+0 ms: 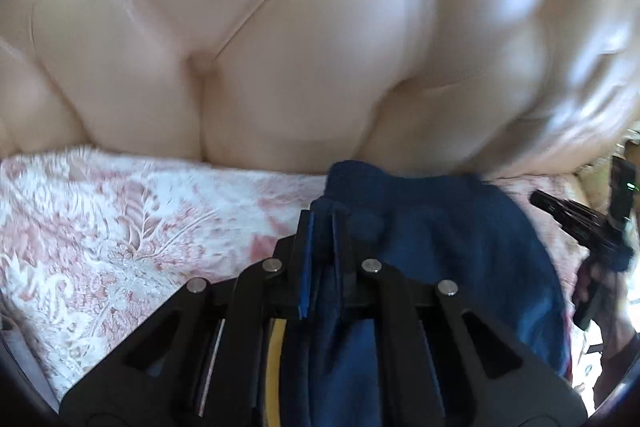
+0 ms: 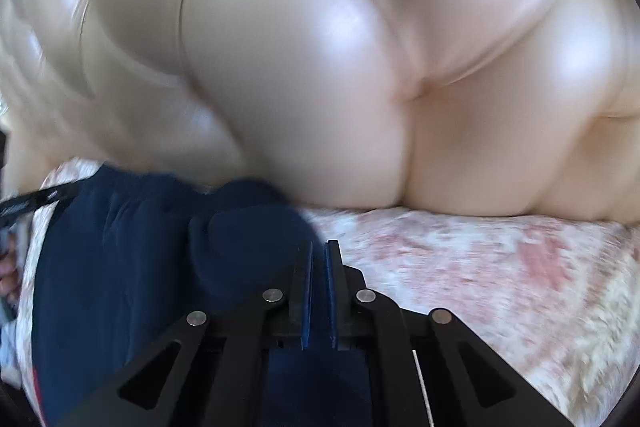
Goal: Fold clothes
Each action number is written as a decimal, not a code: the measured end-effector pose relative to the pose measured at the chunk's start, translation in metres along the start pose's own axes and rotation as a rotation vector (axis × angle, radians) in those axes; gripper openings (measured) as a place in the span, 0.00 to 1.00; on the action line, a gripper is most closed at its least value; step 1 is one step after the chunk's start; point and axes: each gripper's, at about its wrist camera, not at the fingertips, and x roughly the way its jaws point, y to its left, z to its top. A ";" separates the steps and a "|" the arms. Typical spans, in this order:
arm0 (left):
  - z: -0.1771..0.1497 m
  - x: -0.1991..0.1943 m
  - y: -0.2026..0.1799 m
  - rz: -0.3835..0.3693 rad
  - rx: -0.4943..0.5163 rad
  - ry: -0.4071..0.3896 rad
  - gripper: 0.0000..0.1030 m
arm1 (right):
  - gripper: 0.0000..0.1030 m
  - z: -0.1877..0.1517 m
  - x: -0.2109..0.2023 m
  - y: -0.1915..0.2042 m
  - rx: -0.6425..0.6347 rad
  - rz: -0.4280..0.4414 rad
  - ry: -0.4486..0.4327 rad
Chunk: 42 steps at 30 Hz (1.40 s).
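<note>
A dark blue garment lies on a pink and white floral cover, close under a beige tufted sofa back. My left gripper is shut on a fold of the blue garment, which bunches between its fingers and hangs down below. In the right wrist view the same garment spreads to the left. My right gripper has its fingers nearly together on the garment's right edge, with cloth running under them. The other gripper shows at the far right of the left wrist view.
The beige leather sofa back fills the top of both views, and shows as glossy tufts in the right wrist view. The floral cover extends left of the garment, and in the right wrist view the cover extends right of it.
</note>
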 end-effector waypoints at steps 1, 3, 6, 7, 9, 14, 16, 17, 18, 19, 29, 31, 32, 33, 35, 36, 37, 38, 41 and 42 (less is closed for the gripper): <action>0.000 -0.008 -0.003 -0.011 -0.005 -0.009 0.10 | 0.09 -0.004 -0.014 0.007 0.001 0.013 -0.031; -0.003 -0.021 -0.010 -0.042 -0.022 -0.017 0.10 | 0.14 -0.012 -0.042 0.021 0.002 0.038 -0.093; -0.008 -0.041 -0.028 -0.091 -0.024 -0.024 0.10 | 0.49 -0.024 -0.083 0.043 0.003 0.076 -0.186; -0.007 -0.047 -0.035 -0.111 -0.017 -0.017 0.10 | 0.68 -0.028 -0.097 0.050 0.004 0.089 -0.217; -0.005 -0.058 -0.048 -0.147 0.003 0.002 0.10 | 0.85 -0.036 -0.125 0.064 0.005 0.114 -0.279; -0.002 -0.079 -0.076 -0.162 0.082 0.054 0.09 | 1.00 -0.076 -0.148 0.141 -0.088 -0.021 -0.367; 0.001 -0.081 -0.086 -0.161 0.107 0.073 0.08 | 1.00 -0.095 -0.147 0.160 -0.083 -0.053 -0.385; 0.002 -0.083 -0.089 -0.161 0.118 0.080 0.08 | 1.00 -0.104 -0.144 0.167 -0.064 -0.052 -0.391; -0.001 -0.083 -0.094 -0.162 0.132 0.083 0.08 | 1.00 -0.110 -0.141 0.176 -0.053 -0.055 -0.400; -0.004 -0.083 -0.099 -0.163 0.146 0.087 0.08 | 1.00 -0.114 -0.134 0.187 -0.043 -0.064 -0.410; -0.015 -0.089 -0.147 -0.201 0.263 0.146 0.02 | 1.00 -0.132 -0.097 0.205 0.254 -0.053 -0.447; -0.017 -0.094 -0.157 -0.234 0.282 0.151 0.01 | 1.00 -0.137 -0.101 0.205 0.259 -0.020 -0.481; -0.018 -0.096 -0.163 -0.222 0.303 0.146 0.01 | 1.00 -0.137 -0.102 0.206 0.263 -0.007 -0.490; -0.019 -0.098 -0.169 -0.201 0.328 0.139 0.01 | 1.00 -0.136 -0.103 0.205 0.270 0.011 -0.499; -0.017 -0.099 -0.170 -0.183 0.327 0.126 0.01 | 1.00 -0.129 -0.100 0.204 0.287 0.018 -0.498; -0.015 -0.101 -0.168 -0.176 0.318 0.108 0.02 | 1.00 -0.125 -0.093 0.202 0.305 0.025 -0.467; -0.012 -0.104 -0.162 -0.145 0.314 0.071 0.02 | 1.00 -0.120 -0.086 0.201 0.323 0.033 -0.436; -0.007 -0.107 -0.152 -0.101 0.304 0.030 0.04 | 1.00 -0.118 -0.082 0.198 0.336 0.036 -0.418; 0.010 -0.094 -0.084 -0.011 0.167 0.018 0.40 | 1.00 -0.124 -0.080 0.190 0.325 0.025 -0.412; 0.012 -0.085 -0.055 0.007 0.112 0.035 0.51 | 1.00 -0.127 -0.080 0.186 0.313 0.016 -0.413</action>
